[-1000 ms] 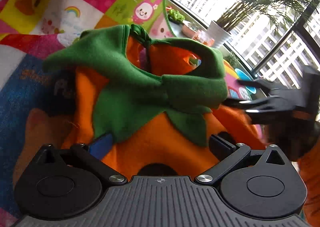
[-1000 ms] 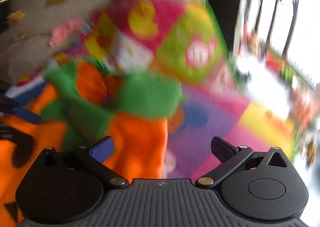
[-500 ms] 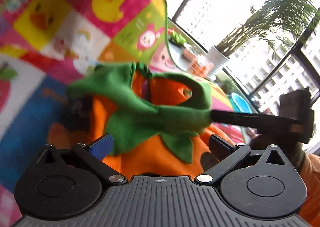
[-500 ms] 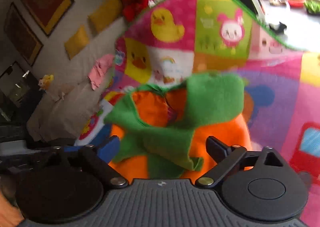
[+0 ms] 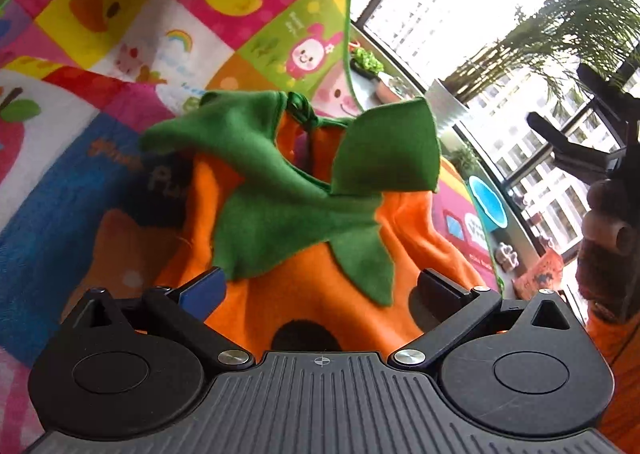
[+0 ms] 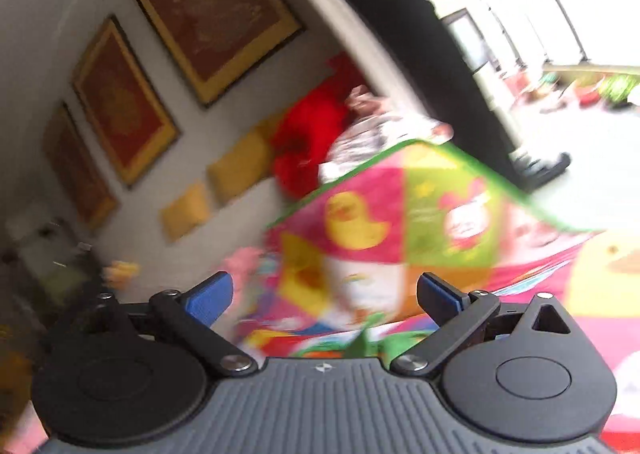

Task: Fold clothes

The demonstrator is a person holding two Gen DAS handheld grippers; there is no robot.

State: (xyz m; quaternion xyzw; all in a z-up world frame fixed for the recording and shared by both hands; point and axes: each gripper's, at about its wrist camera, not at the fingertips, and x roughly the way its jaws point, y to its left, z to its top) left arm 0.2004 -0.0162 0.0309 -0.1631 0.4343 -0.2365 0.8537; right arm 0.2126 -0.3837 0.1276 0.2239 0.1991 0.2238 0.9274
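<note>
An orange pumpkin costume [image 5: 320,274] with a green leaf collar [image 5: 288,190] lies rumpled on a colourful play mat [image 5: 120,54]. One collar flap [image 5: 388,150] stands folded upward. My left gripper [image 5: 320,290] is open, its fingers either side of the orange fabric with nothing clamped. My right gripper [image 6: 324,294] is open and empty, tilted up toward the wall; only a green scrap of the costume [image 6: 364,342] shows at its base. The right gripper also shows in the left wrist view [image 5: 576,146], raised at the right.
The mat's green-edged corner [image 6: 420,146] lies ahead. A grey sofa with yellow cushions [image 6: 236,170] and a red plush [image 6: 312,134] stands behind. Framed pictures [image 6: 216,10] hang on the wall. Potted plants [image 5: 452,98] stand by the window.
The right gripper let go of the green collar and lifted up and away; its view swung from the costume to the wall. The collar flap now stands folded up.
</note>
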